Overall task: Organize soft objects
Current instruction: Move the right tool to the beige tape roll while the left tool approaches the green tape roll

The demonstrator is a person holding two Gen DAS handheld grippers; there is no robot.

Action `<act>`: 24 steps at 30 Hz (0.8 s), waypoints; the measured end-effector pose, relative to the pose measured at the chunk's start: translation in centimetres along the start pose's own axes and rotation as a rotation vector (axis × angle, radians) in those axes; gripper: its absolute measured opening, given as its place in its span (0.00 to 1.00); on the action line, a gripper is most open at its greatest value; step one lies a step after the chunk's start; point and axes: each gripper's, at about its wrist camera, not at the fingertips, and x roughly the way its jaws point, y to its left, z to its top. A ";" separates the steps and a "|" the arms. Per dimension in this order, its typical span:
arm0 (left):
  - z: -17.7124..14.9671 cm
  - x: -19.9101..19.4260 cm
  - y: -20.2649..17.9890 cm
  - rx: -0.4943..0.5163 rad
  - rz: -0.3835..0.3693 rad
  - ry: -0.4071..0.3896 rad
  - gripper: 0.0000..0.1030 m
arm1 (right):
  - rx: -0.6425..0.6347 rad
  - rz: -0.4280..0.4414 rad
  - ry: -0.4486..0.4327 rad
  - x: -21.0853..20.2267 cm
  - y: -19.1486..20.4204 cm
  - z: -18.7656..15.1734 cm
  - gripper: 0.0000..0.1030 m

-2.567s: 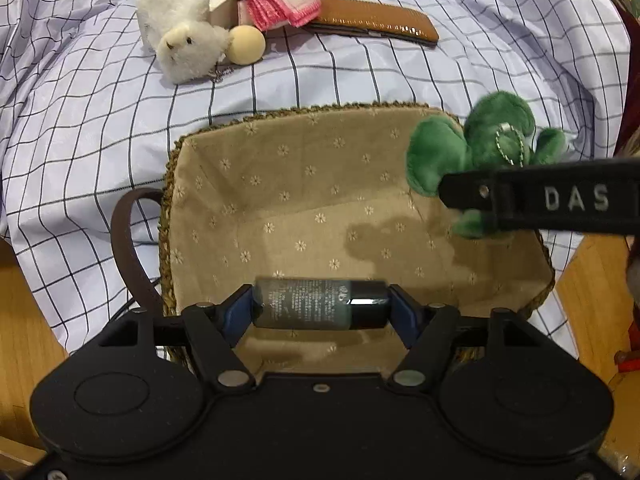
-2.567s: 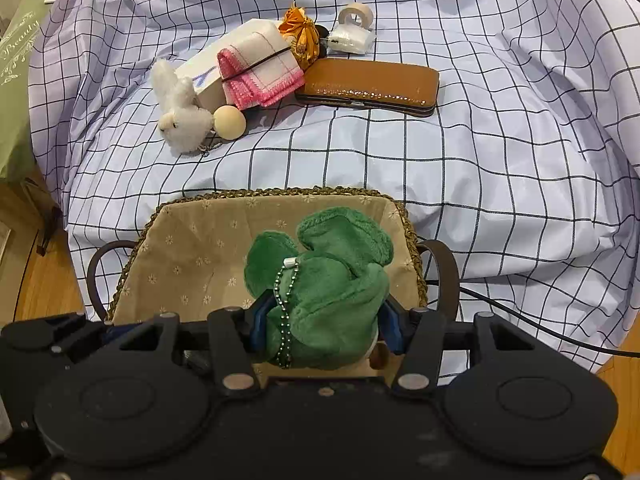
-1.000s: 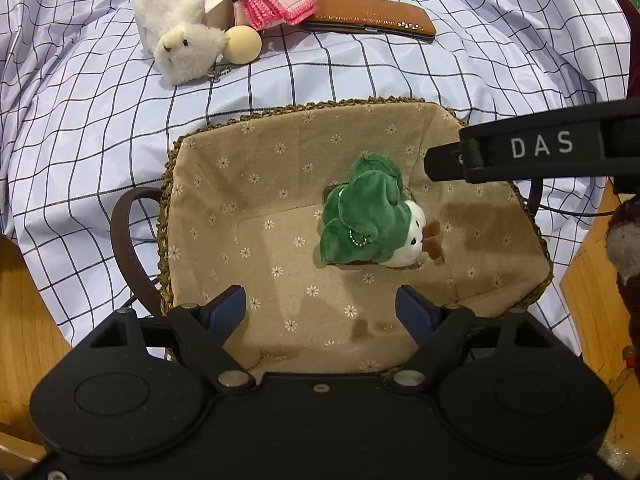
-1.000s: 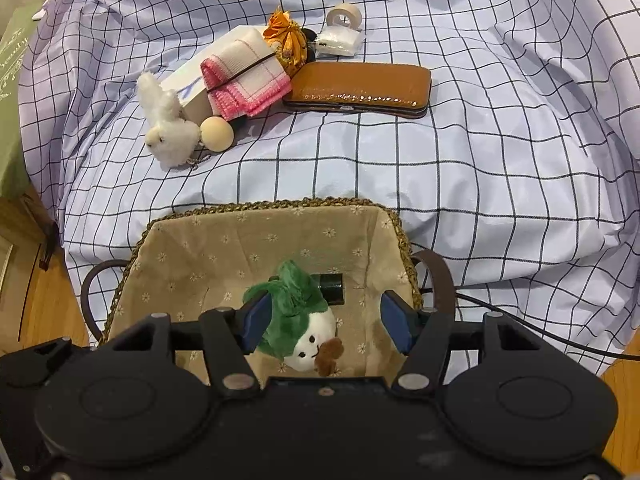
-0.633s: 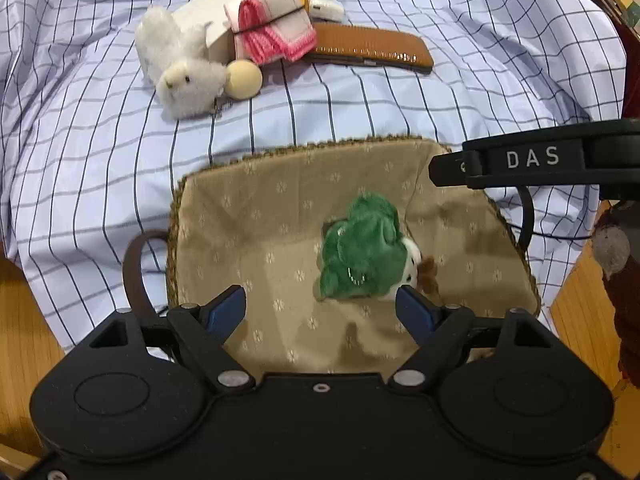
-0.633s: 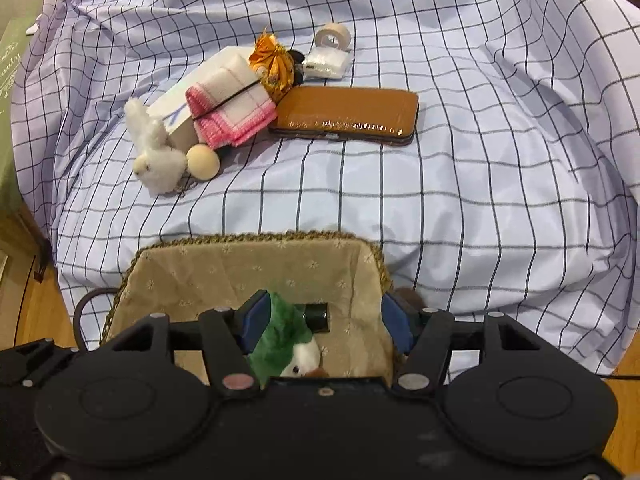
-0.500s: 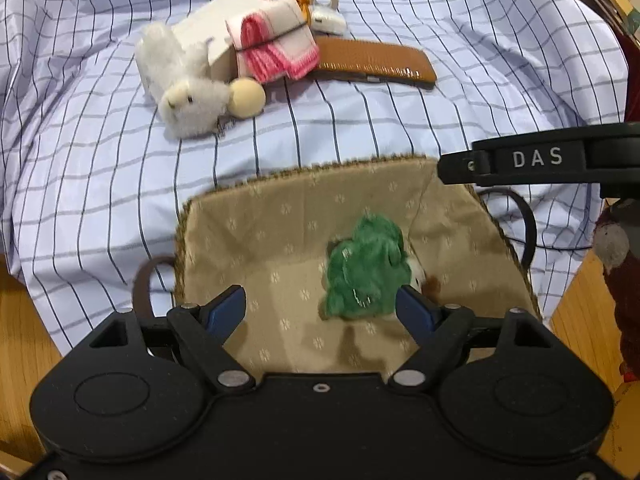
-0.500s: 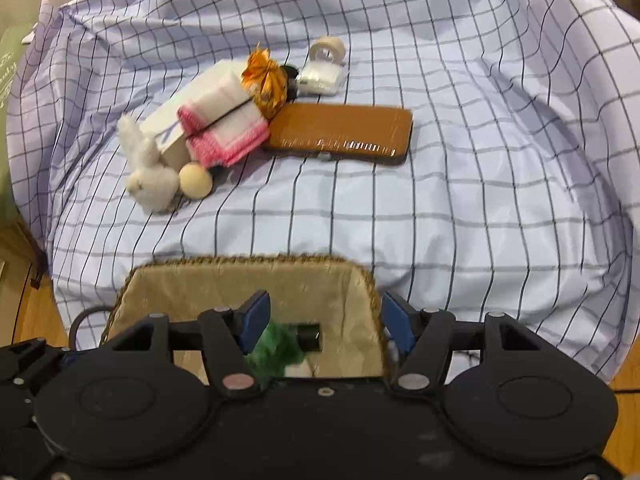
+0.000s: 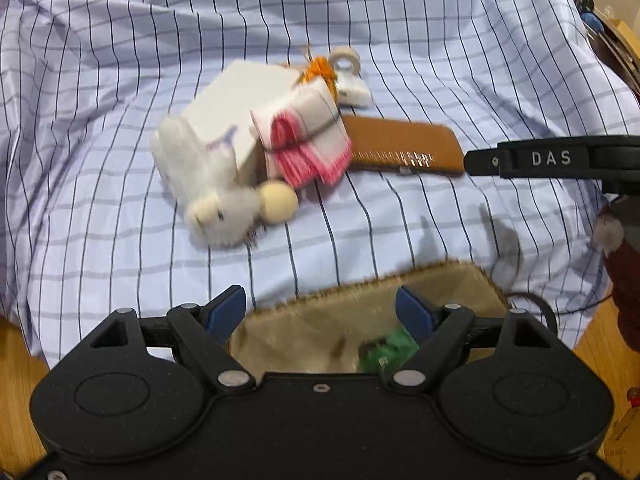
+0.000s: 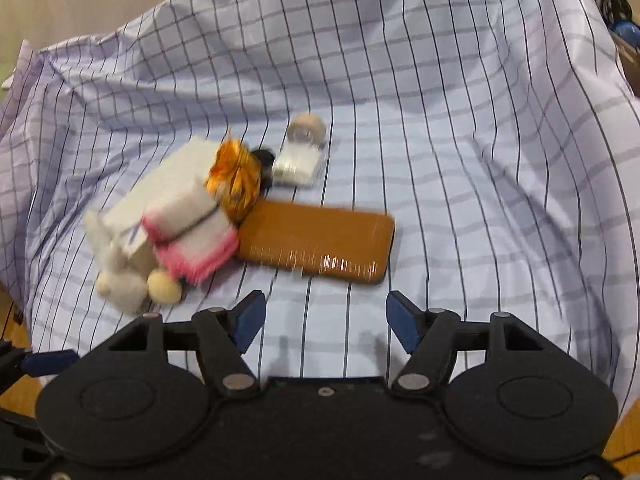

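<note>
Both wrist views overlook the same checked cloth (image 9: 360, 20).

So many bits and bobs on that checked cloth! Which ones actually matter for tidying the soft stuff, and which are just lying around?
Part of the job:
- green plush toy, already in the basket
- white plush bunny
- pink and white folded cloth
- left gripper and right gripper, both open and holding nothing

Just lying about:
- brown case
- white box
- wooden ball
- tape roll
</note>
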 end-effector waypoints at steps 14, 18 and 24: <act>10.5 2.6 3.6 -0.035 0.055 -0.112 0.77 | -0.045 -0.050 -0.090 7.4 0.7 9.0 0.64; 14.1 4.2 4.6 -0.044 0.069 -0.121 0.78 | -0.046 -0.056 -0.087 9.6 0.4 11.1 0.64; 18.3 7.6 5.2 -0.066 0.102 -0.096 0.78 | -0.026 -0.054 -0.071 13.5 0.3 14.1 0.64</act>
